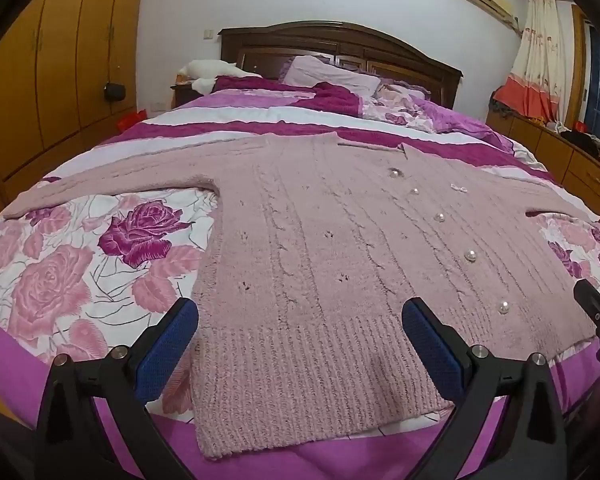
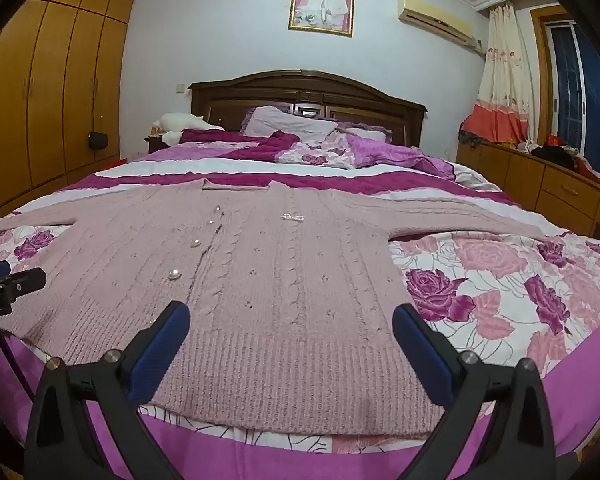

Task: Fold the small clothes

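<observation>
Dusty-pink cable-knit cardigan [image 1: 320, 240] with pearl buttons [image 1: 470, 256] is laid flat, front up, across the foot of the bed [image 1: 60, 264], on a rose-printed quilt; its ribbed hem [image 1: 300, 368] lies along the near edge of the bed and its collar points toward the dark wooden headboard [image 1: 340, 40]. Both sleeves are spread out sideways toward the left and right edges of the bed.

Both claws are seen spread wide with nothing between the blue pads. The left gripper [image 1: 300, 344] is held over the hem near the cardigan's left corner, and the right gripper [image 2: 292, 340] over the hem toward the right corner; no contact with the knit can be made out. Folding is judged not yet begun.

The knit is judged soft, thick and limp, light enough to be lifted by one edge, yet apt to stretch and sag if held at a single point. Little slipping is expected against the textured pads. The firm ribbed hem corners and the sleeve cuffs are judged the best places to be taken, while the buttons and the small white bow [image 2: 293, 218] are best avoided.
</observation>
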Demonstrator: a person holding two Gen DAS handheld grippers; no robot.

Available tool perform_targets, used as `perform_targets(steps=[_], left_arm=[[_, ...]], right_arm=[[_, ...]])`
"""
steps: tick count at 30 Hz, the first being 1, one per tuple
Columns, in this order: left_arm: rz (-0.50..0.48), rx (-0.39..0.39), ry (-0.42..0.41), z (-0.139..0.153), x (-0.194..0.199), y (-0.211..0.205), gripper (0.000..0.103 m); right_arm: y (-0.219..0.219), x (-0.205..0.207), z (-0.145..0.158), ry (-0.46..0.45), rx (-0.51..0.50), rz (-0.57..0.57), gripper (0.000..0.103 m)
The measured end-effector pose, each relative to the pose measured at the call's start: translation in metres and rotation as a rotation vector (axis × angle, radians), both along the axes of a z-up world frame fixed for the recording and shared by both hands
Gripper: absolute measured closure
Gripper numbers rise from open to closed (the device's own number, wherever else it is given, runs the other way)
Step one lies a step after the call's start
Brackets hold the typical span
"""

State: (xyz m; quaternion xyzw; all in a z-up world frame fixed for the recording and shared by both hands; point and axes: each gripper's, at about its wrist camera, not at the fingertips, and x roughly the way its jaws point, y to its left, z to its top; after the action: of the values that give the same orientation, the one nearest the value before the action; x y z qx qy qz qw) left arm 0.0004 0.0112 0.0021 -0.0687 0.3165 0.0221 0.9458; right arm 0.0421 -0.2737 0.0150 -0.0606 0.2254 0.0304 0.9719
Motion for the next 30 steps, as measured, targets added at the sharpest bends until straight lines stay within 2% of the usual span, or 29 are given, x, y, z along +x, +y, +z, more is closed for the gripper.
perform_targets(steps=[30], left_arm=[[-0.001, 0.000, 0.001, 0.0000, 0.0007, 0.0008, 0.018]], right_arm=[[0.0006, 0.0008, 0.0007, 0.006, -0.001, 0.000, 0.000]])
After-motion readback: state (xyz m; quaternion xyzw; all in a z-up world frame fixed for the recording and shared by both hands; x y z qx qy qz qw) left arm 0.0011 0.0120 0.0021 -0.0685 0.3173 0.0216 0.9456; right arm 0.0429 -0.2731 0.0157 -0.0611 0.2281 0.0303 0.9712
